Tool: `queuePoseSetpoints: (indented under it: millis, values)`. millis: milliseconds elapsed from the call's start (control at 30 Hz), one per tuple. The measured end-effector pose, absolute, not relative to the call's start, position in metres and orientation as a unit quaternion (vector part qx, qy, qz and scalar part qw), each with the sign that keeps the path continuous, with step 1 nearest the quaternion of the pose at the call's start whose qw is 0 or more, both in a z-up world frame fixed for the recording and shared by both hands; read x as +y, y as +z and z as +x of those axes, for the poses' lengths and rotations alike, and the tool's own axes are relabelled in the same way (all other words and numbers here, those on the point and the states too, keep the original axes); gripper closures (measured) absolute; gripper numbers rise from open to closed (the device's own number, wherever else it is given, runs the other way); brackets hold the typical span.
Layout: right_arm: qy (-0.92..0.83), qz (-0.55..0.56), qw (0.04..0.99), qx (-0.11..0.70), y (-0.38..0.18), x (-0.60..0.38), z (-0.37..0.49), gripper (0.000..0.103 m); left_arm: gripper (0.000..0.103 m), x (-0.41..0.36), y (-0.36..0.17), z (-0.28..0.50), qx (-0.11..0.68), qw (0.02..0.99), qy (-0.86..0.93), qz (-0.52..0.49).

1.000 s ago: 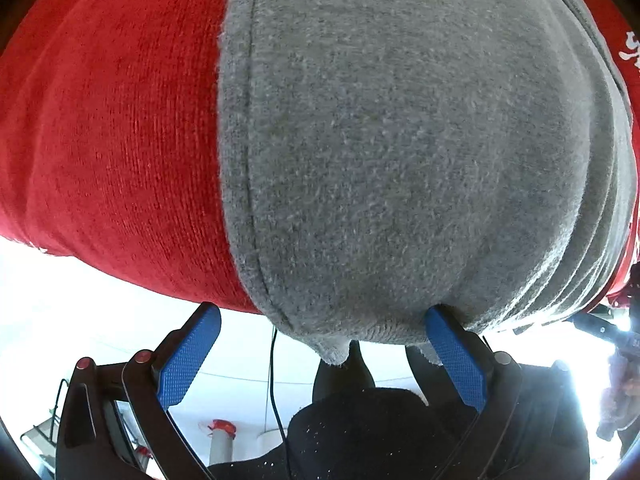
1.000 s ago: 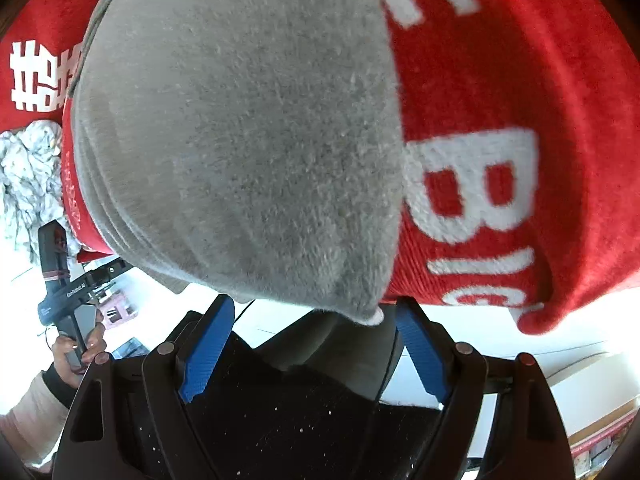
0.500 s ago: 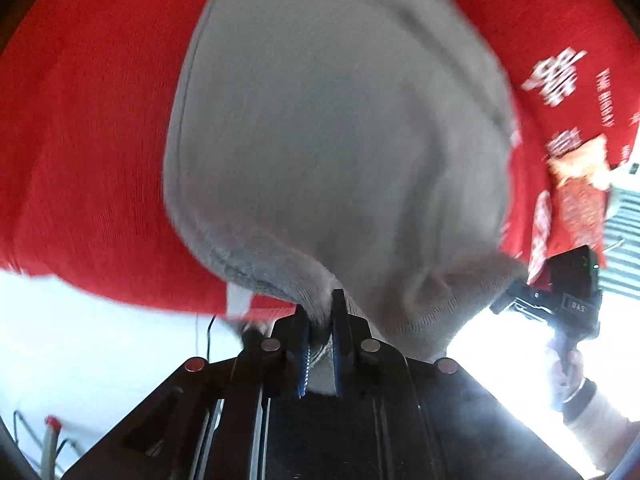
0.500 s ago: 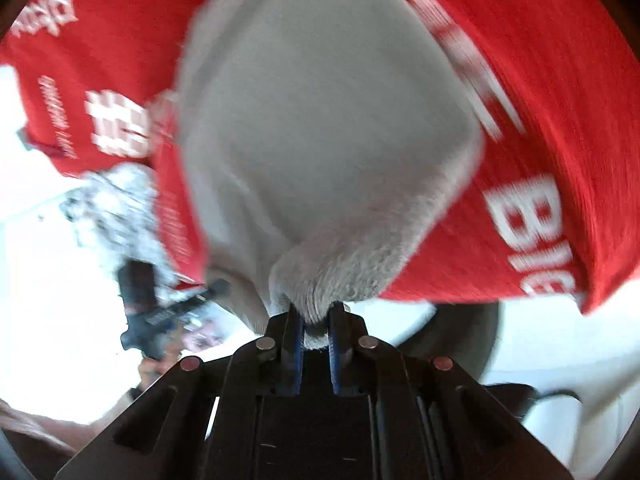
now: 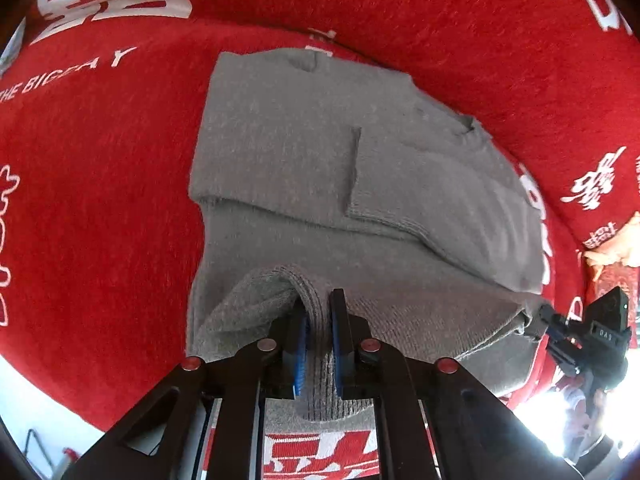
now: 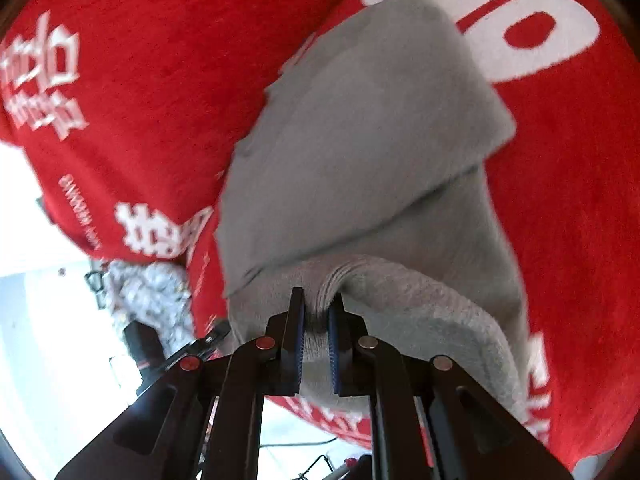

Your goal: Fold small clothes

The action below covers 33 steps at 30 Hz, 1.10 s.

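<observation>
A grey knit sweater (image 5: 320,152) lies on a red cloth (image 5: 92,168) with white lettering, its sleeves folded across the body. My left gripper (image 5: 319,312) is shut on the ribbed near hem at the left corner and holds it lifted off the cloth. My right gripper (image 6: 316,312) is shut on the same hem at the other corner of the sweater (image 6: 360,152), also lifted. The right gripper also shows at the right edge of the left wrist view (image 5: 552,320), pinching that corner.
The red cloth (image 6: 140,80) covers the whole surface. A grey-white patterned garment (image 6: 148,300) lies beyond the cloth's left edge in the right wrist view. An orange-red item (image 5: 612,252) sits at the right edge in the left wrist view. Bright floor shows below.
Both grippers were open at the hem a second ago. They have closed on it, lifted it and pulled back, so the whole sweater shows.
</observation>
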State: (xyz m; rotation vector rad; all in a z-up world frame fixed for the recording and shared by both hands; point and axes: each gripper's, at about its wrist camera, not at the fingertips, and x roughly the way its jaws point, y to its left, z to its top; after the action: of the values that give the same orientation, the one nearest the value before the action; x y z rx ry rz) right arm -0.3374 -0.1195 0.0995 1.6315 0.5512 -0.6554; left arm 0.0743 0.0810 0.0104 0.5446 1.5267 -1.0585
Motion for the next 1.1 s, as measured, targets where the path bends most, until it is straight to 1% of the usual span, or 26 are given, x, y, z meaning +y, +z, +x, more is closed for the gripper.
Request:
queuePoseSetpoints:
  millis: [67,100,133,167,200,233,433,500,600,633,667,700,733,767,933,967,1100]
  values:
    - [-0.291,0.709,0.594,0.243,0.097,-0.126,-0.343,0.087,0.089,0.074,0.012,0.061,0.644,0.568,-0.450,0.247]
    - [-0.292,0.709,0.594,0.243,0.098,-0.128,-0.345,0.084,0.089,0.073,0.014,0.059,0.642,0.567,-0.450,0.253]
    - [-0.293,0.707,0.596,0.245,0.101,-0.131,-0.348,0.074,0.089,0.071,0.015,0.054,0.642,0.566,-0.449,0.258]
    - [-0.295,0.703,0.597,0.250,0.103,-0.131,-0.352,0.068,0.089,0.070,0.017,0.048,0.642,0.564,-0.449,0.262]
    - [-0.299,0.695,0.600,0.260,0.105,-0.131,-0.354,0.056,0.089,0.066,0.017,0.042,0.643,0.562,-0.449,0.265]
    - [-0.300,0.689,0.603,0.267,0.108,-0.134,-0.354,0.052,0.089,0.067,0.020,0.038,0.643,0.560,-0.448,0.267]
    - [-0.313,0.602,0.642,0.355,0.126,-0.141,-0.341,0.050,0.089,0.067,0.043,0.032,0.632,0.567,-0.431,0.306]
    - [-0.319,0.567,0.655,0.383,0.129,-0.143,-0.331,0.049,0.089,0.067,0.058,0.037,0.615,0.583,-0.436,0.302]
    - [-0.329,0.536,0.665,0.404,0.129,-0.148,-0.320,0.049,0.089,0.068,0.072,0.048,0.600,0.602,-0.444,0.283]
    - [-0.330,0.533,0.665,0.406,0.128,-0.150,-0.317,0.048,0.071,0.067,0.073,0.049,0.595,0.607,-0.444,0.284]
    - [-0.334,0.531,0.663,0.409,0.126,-0.152,-0.313,0.046,0.047,0.064,0.071,0.049,0.586,0.610,-0.443,0.298]
    - [-0.339,0.529,0.660,0.412,0.125,-0.153,-0.311,0.045,0.003,0.063,0.069,0.048,0.576,0.615,-0.443,0.307]
    - [-0.345,0.525,0.657,0.417,0.123,-0.154,-0.307,0.045,0.000,0.063,0.071,0.046,0.559,0.625,-0.447,0.313]
    - [-0.349,0.522,0.656,0.420,0.122,-0.154,-0.304,0.045,0.000,0.062,0.070,0.041,0.540,0.627,-0.459,0.323]
    - [-0.386,0.510,0.640,0.426,0.118,-0.153,-0.294,0.045,0.000,0.051,0.042,0.018,0.531,0.573,-0.499,0.376]
    - [-0.396,0.510,0.633,0.427,0.116,-0.153,-0.293,0.045,0.000,0.048,0.033,0.005,0.510,0.559,-0.512,0.406]
    - [-0.414,0.507,0.621,0.431,0.112,-0.152,-0.290,0.045,0.000,0.041,0.008,-0.020,0.448,0.544,-0.527,0.476]
